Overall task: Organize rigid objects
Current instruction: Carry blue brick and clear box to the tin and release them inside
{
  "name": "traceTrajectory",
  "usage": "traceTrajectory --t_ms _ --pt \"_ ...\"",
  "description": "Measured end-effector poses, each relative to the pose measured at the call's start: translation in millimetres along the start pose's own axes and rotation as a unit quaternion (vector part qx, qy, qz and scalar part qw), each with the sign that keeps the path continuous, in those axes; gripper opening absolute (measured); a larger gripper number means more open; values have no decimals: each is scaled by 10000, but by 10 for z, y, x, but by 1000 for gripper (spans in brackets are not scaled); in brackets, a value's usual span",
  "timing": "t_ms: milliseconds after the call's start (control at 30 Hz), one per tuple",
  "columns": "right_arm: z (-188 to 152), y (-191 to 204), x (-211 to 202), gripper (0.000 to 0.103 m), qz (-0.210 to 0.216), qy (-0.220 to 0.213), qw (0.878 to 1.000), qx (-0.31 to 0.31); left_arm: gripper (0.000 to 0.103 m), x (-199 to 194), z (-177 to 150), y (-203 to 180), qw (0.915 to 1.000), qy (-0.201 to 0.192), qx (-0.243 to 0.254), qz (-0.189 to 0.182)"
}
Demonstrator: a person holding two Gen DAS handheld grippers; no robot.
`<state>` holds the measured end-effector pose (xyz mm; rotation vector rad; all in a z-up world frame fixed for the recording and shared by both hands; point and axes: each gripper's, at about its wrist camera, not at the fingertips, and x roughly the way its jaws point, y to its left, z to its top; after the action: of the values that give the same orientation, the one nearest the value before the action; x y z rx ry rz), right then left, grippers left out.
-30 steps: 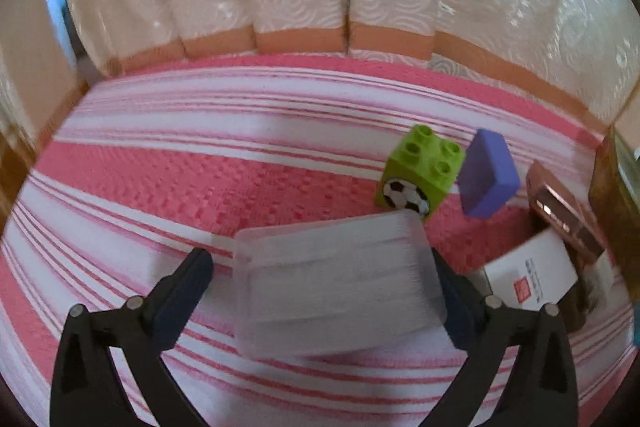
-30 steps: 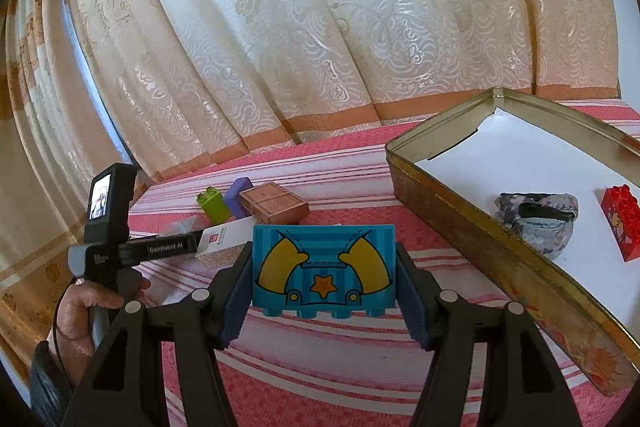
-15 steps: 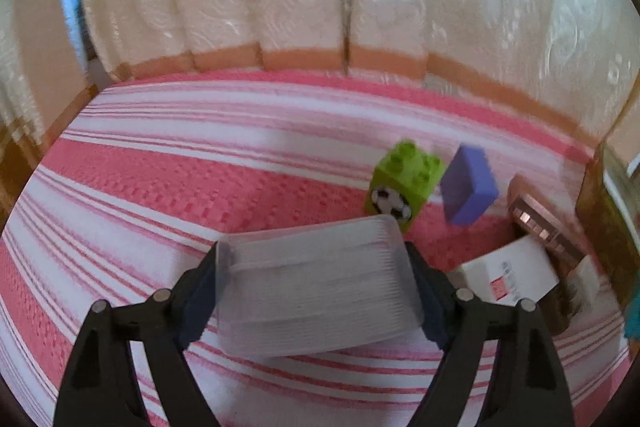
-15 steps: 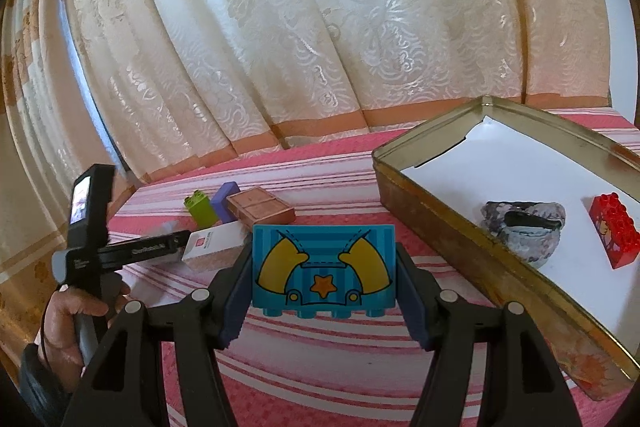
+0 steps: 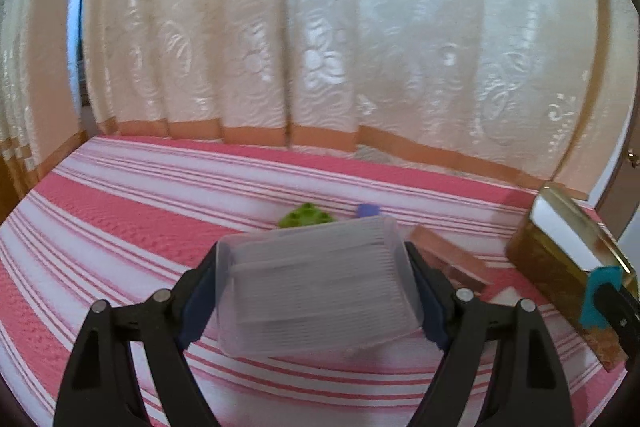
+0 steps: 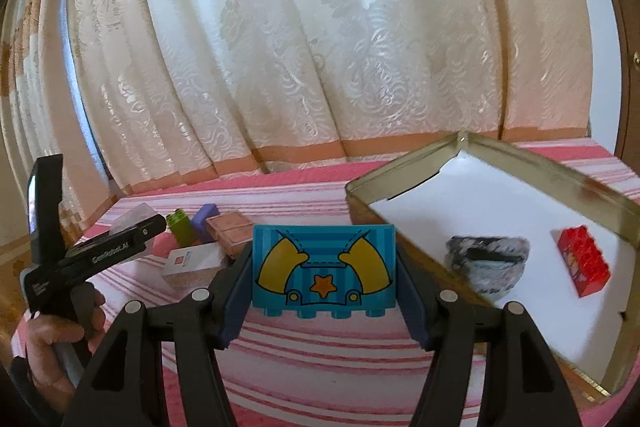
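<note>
Currently clamped in the left gripper (image 5: 316, 291): clear ribbed plastic box (image 5: 320, 283), both pads pressed on its short sides, carried tilted above the pink striped cloth (image 5: 120, 227). Blurred in the left wrist view. Behind the box, only tops of the green block (image 5: 306, 215) and purple block (image 5: 366, 209) visible; brown case (image 5: 448, 255) just right of it, corner of a white carton (image 5: 506, 295) below that. Gold tin (image 5: 560, 247) at far right, seen edge-on, contents hidden. Teal block (image 5: 600, 301) and part of the other tool cut off at the right edge.

Gripped by the right gripper (image 6: 323, 267): teal block (image 6: 323, 267) with yellow mitten and star print, upright, squeezed between both pads, held just left of the tin and above the cloth (image 6: 320, 367).

Seen only from the right wrist: tin (image 6: 400, 183) interior, white lining, with a grey speckled bowl-like item (image 6: 486, 263) and a red studded block (image 6: 584, 261) lying apart inside. Also the left gripper (image 6: 140, 227) from the side, handle held in a hand (image 6: 56, 347), clear box (image 6: 134, 219) at its tip, partly hidden. Green block (image 6: 180, 225), purple block (image 6: 204, 221), brown case (image 6: 232, 231) clustered on the cloth, touching or nearly so; white carton (image 6: 192, 263) in front of them. Cream patterned curtain (image 6: 320, 47) behind everything in both views.
</note>
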<state>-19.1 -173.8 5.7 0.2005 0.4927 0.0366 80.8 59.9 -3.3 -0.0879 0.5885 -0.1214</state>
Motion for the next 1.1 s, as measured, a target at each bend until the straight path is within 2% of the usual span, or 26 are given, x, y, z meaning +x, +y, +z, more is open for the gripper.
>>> traceTrajectory --t_ms 300,500,700,1100 --pt "52 -148 -37 66 -278 -159 9995 49 84 -126 -36 -361 9984 -280 436 -238" --pt "68 -181 -77 66 -426 -265 9987 -38 84 -166 -65 -438 9979 -345 404 -359" --pt "94 -311 -166 66 -644 -429 9970 -86 84 -215 -100 -657 9959 -522 665 -311" --pt "126 -648 -309 66 -934 -564 9940 48 84 -262 -163 -1128 9933 -602 741 -651"
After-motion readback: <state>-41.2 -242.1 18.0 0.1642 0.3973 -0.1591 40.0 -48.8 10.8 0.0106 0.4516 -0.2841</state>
